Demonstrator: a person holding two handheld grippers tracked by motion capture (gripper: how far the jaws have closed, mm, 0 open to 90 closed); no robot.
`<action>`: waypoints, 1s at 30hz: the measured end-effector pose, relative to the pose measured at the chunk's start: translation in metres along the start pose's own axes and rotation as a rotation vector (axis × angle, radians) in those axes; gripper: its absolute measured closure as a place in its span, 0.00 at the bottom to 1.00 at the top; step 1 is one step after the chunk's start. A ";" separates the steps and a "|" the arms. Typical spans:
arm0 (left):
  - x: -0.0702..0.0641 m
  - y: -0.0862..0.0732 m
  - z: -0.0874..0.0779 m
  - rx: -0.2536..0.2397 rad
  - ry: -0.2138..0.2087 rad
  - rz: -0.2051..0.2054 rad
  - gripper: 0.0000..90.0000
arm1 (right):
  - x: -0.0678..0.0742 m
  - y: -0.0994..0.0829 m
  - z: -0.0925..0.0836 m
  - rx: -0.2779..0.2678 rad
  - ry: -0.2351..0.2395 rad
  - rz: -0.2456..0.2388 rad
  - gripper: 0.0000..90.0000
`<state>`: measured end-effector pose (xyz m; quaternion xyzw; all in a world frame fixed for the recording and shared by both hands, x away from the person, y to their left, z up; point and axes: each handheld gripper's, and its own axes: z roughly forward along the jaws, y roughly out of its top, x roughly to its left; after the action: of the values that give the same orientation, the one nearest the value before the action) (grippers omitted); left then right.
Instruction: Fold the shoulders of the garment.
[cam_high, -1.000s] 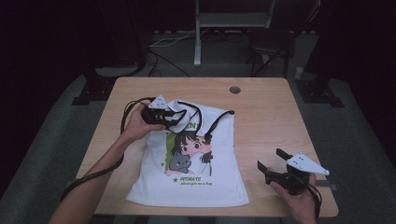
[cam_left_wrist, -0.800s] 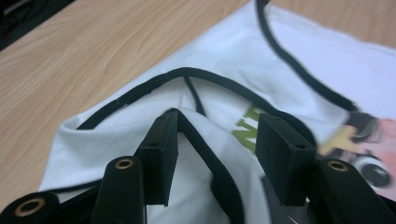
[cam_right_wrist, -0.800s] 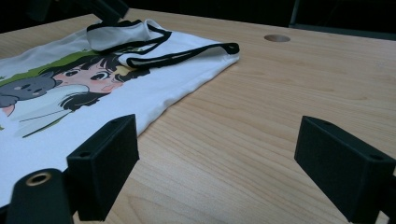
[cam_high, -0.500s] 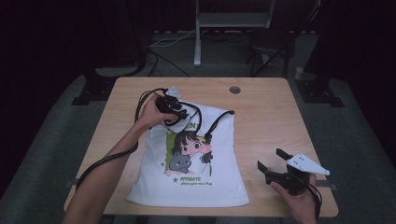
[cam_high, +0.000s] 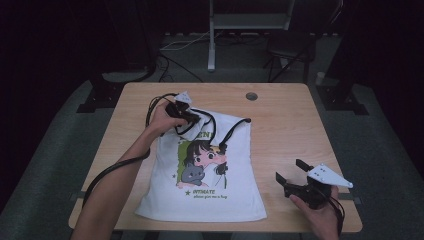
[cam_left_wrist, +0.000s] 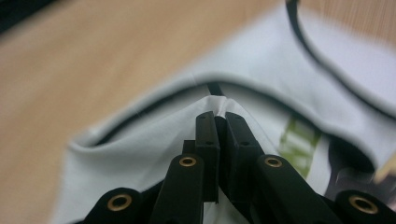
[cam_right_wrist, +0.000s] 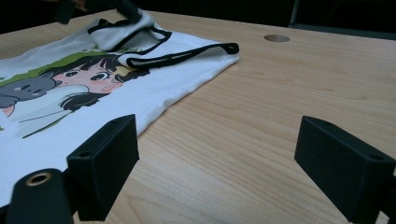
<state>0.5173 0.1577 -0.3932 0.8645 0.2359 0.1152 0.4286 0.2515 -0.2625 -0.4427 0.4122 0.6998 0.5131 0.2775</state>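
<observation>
Pinching white shirt (cam_left_wrist: 154, 135), left gripper (cam_left_wrist: 218, 122)

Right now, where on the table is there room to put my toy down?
The bare wood right of the white T-shirt, from the round hole down toward the right gripper, is widest. A narrower strip runs along the table's left edge. It is crowded at the shirt's collar, where the left gripper pinches the fabric.

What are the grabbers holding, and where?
The left gripper pinches the white shirt at its top edge fold. The right gripper holds nothing.
</observation>
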 end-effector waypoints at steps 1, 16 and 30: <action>0.002 0.004 -0.005 -0.037 0.005 -0.017 0.95 | 0.000 0.000 0.000 0.002 0.000 0.003 0.14; 0.030 0.039 -0.058 -0.304 0.144 -0.113 0.95 | 0.000 0.000 0.000 0.002 0.004 0.007 0.15; -0.010 0.015 -0.062 -0.107 -0.038 0.195 0.95 | -0.001 0.000 0.000 -0.001 0.004 0.006 0.15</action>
<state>0.4889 0.1875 -0.3439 0.8613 0.1358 0.1523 0.4653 0.2516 -0.2632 -0.4427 0.4132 0.6990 0.5151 0.2745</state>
